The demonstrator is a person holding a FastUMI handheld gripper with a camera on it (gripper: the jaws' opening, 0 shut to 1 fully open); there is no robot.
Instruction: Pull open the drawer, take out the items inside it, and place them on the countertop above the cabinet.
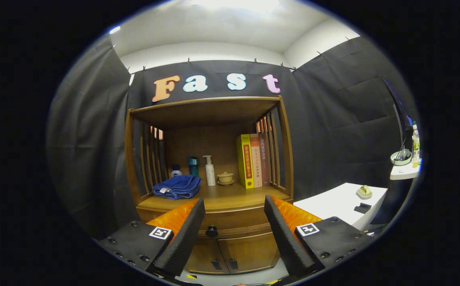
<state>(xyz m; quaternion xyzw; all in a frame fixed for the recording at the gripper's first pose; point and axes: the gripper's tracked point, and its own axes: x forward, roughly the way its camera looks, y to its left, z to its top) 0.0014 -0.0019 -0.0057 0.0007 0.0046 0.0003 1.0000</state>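
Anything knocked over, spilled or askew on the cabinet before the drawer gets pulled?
Nothing stands out. The drawer is closed with its knob intact; the folded blue towel, bottles, cup and upright books sit orderly on the countertop. The tool is open, short of the knob.

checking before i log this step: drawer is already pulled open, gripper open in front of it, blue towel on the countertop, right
Not quite: in the gripper view the drawer is closed, its front flush with the cabinet and its dark knob untouched. The rest holds: the gripper is open, its fingers spread apart ahead of the drawer, and the folded blue towel lies on the countertop.
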